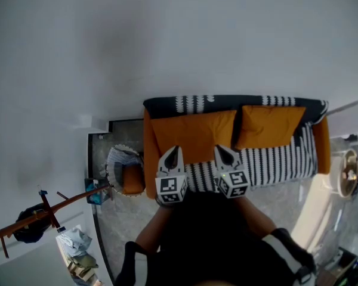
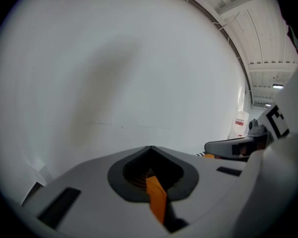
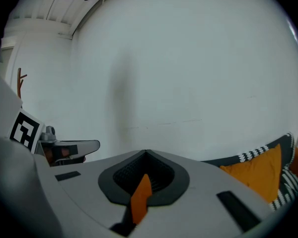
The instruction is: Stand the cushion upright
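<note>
we judge the standing step done or nearly so: the cushion [image 1: 194, 133] leans against the sofa [image 1: 286, 159] back, beside a second cushion [image 1: 268, 126]. left tongs [image 1: 173, 151] and right tongs [image 1: 222, 150] are pressed together, gripping nothing we can see. next: nudge only if it sags. armrest close at left, striped seat open to the right

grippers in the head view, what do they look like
The left gripper and right gripper are pale grey wedges tapering to a dark-lined point, each with a cube of black-and-white square markers behind. Their own views show an orange strip in a dark recess. The person's sleeves are black with pale trim.
</note>
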A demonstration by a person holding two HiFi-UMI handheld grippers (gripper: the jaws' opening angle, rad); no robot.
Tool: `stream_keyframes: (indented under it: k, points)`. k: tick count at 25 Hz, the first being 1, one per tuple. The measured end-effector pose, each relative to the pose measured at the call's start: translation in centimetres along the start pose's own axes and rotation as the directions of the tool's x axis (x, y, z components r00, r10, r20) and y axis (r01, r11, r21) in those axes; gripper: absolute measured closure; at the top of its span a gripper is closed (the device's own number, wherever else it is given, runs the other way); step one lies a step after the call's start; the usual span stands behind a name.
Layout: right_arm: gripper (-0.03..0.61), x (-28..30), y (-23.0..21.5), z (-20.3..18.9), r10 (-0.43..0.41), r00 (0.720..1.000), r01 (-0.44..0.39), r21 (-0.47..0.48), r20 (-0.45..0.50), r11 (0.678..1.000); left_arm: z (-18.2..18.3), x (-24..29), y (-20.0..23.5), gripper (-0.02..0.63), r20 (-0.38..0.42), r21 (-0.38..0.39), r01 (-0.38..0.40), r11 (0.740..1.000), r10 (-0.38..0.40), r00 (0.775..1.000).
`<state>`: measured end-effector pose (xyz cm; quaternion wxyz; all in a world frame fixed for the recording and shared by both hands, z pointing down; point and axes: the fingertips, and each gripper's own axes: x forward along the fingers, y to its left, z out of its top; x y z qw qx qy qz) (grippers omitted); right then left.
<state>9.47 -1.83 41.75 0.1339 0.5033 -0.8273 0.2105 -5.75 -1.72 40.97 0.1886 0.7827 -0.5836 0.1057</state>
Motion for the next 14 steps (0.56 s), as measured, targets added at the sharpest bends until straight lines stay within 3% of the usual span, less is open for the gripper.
stream_keyframes:
  k: [14]
  points:
    - [0.583,0.02,0.39,0.28,0.023,1.0,-0.023,-0.019,0.017,1.0,-0.03,0.07,-0.09,0.615,0.001,-0.003,0.003,1.0,-0.003,1.0]
